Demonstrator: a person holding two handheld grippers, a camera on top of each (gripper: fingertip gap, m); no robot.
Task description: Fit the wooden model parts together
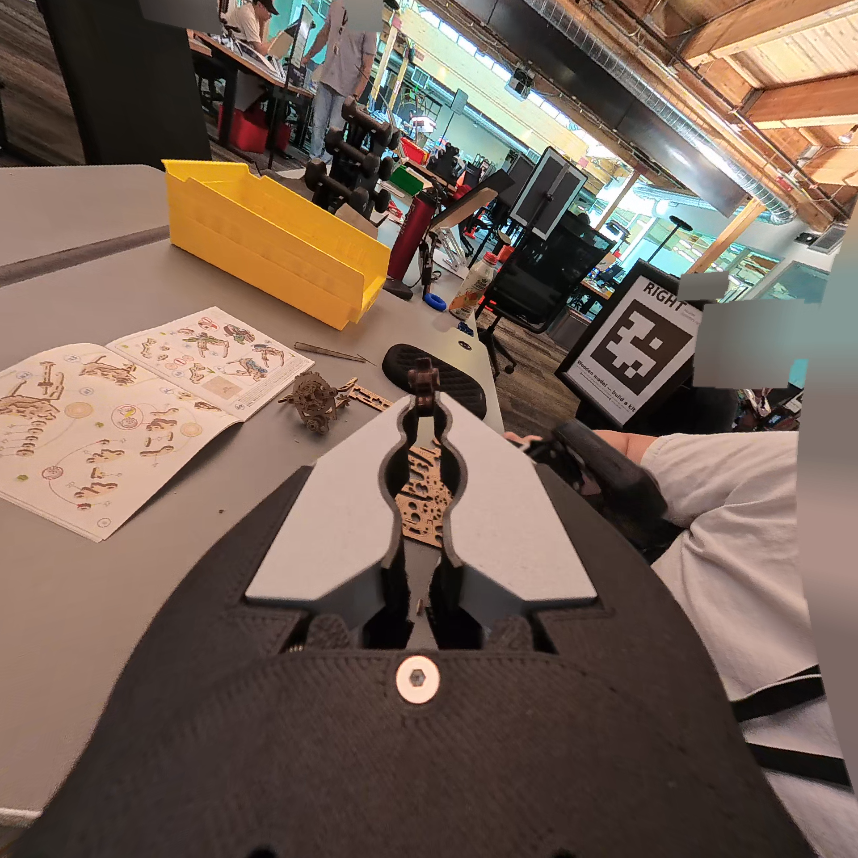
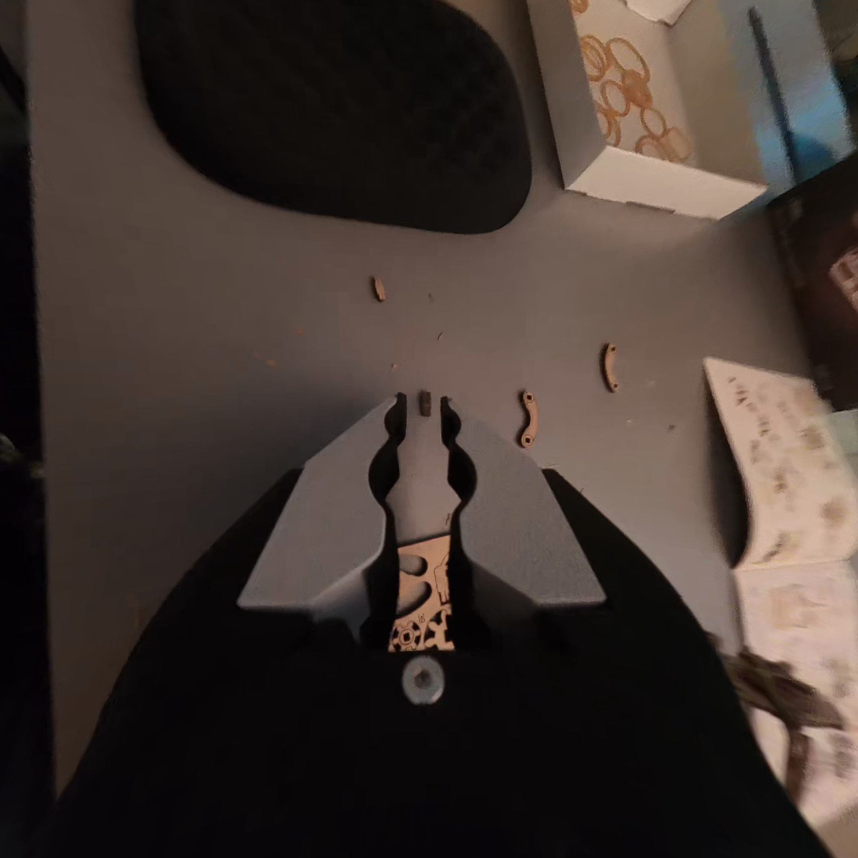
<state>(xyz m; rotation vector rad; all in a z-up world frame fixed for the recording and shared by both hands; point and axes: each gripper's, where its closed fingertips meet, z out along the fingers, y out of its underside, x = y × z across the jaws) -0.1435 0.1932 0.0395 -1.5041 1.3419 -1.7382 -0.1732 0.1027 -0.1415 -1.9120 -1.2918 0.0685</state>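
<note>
Nearest the lens, the left gripper (image 1: pixel 423 403) is clenched on a small dark wooden cross-shaped part (image 1: pixel 422 381), raised off the grey table (image 1: pixel 116 580), apparently ready for fitting. The half-built model (image 1: pixel 315 403) stands at ten o'clock, beside the open instruction booklet (image 1: pixel 116 418). The right gripper (image 2: pixel 424 403) hangs released above the table, straddling a tiny wooden block (image 2: pixel 425 403) without contact, probably about to collect it. Two curved links (image 2: pixel 528 418) lie at three o'clock.

Black-framed sign (image 1: pixel 633 346) with lettering and square marker, printed instruction booklet (image 1: pixel 116 413)
</note>
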